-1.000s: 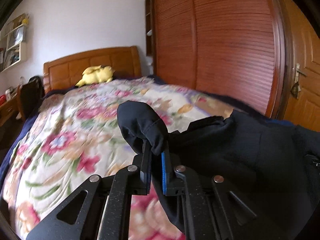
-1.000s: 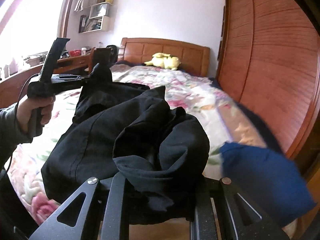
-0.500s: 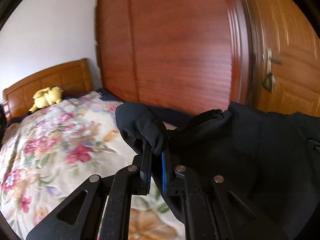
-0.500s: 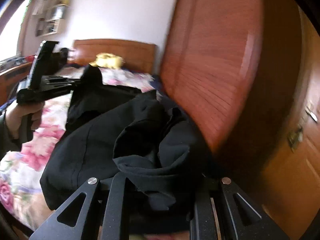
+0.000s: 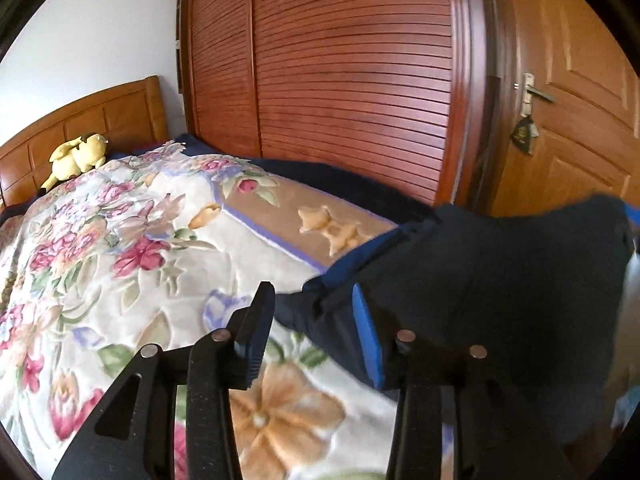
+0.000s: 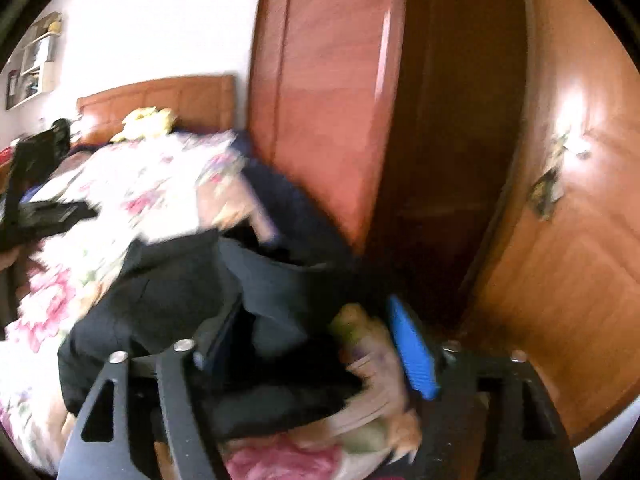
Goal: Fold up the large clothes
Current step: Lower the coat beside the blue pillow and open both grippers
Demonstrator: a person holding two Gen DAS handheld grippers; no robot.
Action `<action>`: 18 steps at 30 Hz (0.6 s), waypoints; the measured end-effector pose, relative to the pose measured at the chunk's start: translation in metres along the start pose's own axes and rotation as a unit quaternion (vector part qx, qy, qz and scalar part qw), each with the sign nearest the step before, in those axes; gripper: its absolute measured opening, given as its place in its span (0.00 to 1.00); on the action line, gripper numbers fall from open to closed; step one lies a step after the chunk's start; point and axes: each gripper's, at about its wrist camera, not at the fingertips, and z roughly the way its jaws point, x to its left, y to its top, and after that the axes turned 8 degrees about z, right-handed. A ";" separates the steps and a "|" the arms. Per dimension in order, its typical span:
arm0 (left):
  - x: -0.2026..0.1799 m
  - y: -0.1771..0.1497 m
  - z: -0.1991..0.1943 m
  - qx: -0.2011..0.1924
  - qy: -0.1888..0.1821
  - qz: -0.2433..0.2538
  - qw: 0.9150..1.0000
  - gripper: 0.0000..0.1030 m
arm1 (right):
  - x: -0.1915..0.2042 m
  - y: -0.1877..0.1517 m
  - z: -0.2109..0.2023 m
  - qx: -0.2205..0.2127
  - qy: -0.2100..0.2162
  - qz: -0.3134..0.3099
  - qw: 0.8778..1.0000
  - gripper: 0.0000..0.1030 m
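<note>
Both hand-held grippers newly spread, black garment (image 5: pixel 492 288) released onto bedspread (image 5: pixel 132 248).

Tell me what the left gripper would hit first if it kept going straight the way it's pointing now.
Probably the dark garment. The left gripper is open, and a fold of that cloth lies just ahead between its fingers, on the floral bedspread. Depth is unclear, so it might skim the bedspread first.

A floral bedspread (image 5: pixel 132 248) is spread over the bed; a yellow plush toy (image 5: pixel 78 156) is laid against the wooden headboard (image 5: pixel 92 114), beside a slatted wardrobe (image 5: pixel 344 80).
</note>
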 end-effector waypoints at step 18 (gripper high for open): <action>0.004 -0.094 -0.111 -0.037 0.015 0.036 0.999 0.78 | 0.054 -0.025 0.052 0.073 0.036 -0.017 0.997 0.75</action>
